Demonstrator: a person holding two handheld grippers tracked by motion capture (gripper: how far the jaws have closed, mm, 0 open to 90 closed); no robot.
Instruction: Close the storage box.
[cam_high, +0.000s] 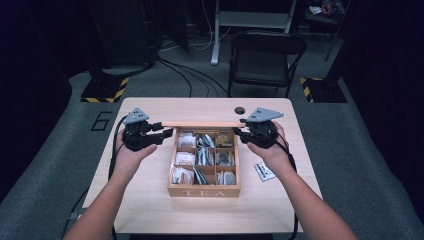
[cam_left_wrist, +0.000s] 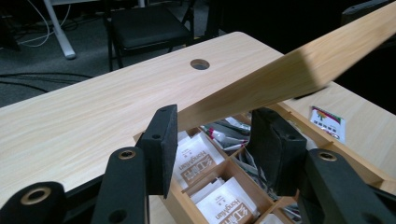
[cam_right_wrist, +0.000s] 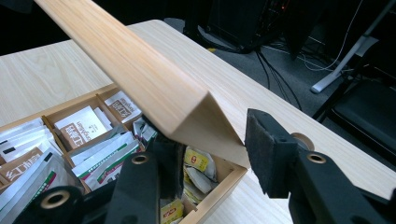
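**Tea box lid raised between two grippers**

A wooden tea box, marked "TEA" on its near wall, is set at the middle of a light wooden table. Its compartments are packed with tea sachets. The hinged lid is tilted up over the far side of the box, seen edge-on from above. The left gripper is placed at the lid's left end, jaws parted either side of the lid edge; firm contact cannot be told. The right gripper is placed at the lid's right end, its jaws spread around the lid corner. One loose sachet is seen on the table, right of the box. A folding chair is stood beyond the table's far edge.
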